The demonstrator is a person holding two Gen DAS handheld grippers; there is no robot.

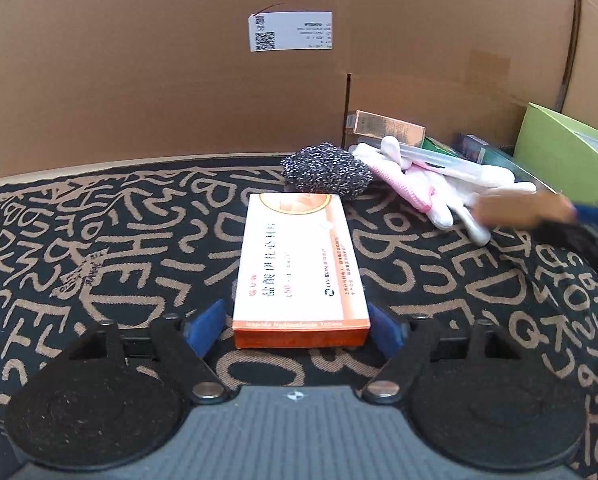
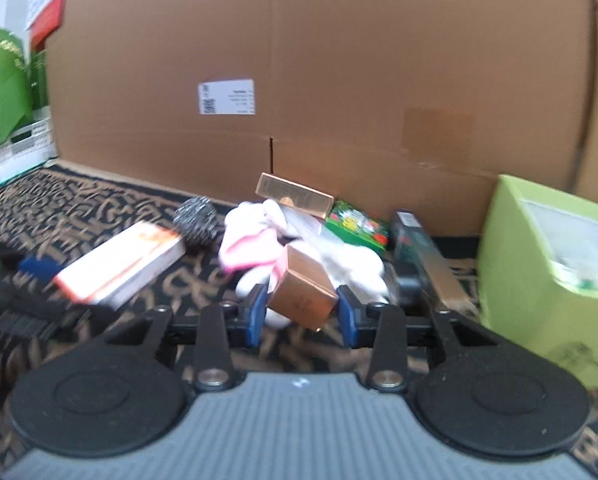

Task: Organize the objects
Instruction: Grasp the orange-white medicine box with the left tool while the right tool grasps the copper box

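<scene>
Item 1, nearest: left gripper [image 1: 297, 326], fingers spread wide to either side of the near end of a flat white-and-orange cardboard medicine box [image 1: 299, 268], which lay on the black cloth with tan lettering [image 1: 111, 248] covering the tabletop. The right pad sat at the box's corner; the left stood just apart. No grip made.

Item 2: right gripper [image 2: 302, 309], lifted above the cloth, fingers clamped on a small copper-coloured carton [image 2: 302, 296], held tilted.

Item 3, middle: black-and-silver scouring pad [image 1: 325, 172], touching the medicine box's far end; white-and-pink knitted gloves [image 1: 423, 190] heaped to its right, a clear plastic tube [image 1: 439, 158] across them.

Item 4, far: long copper-coloured box [image 1: 391, 126], small green printed box [image 2: 357, 224], dark elongated box [image 2: 413, 236], lime-green open cardboard bin [image 2: 547, 264] far right, brown corrugated cardboard wall [image 1: 139, 80] behind.

Step in hand, by judgement: sorting loose items, probably into the bin. Next move: right carries its carton rightward over the bin rim; left closes squarely on the medicine box before lifting.
</scene>
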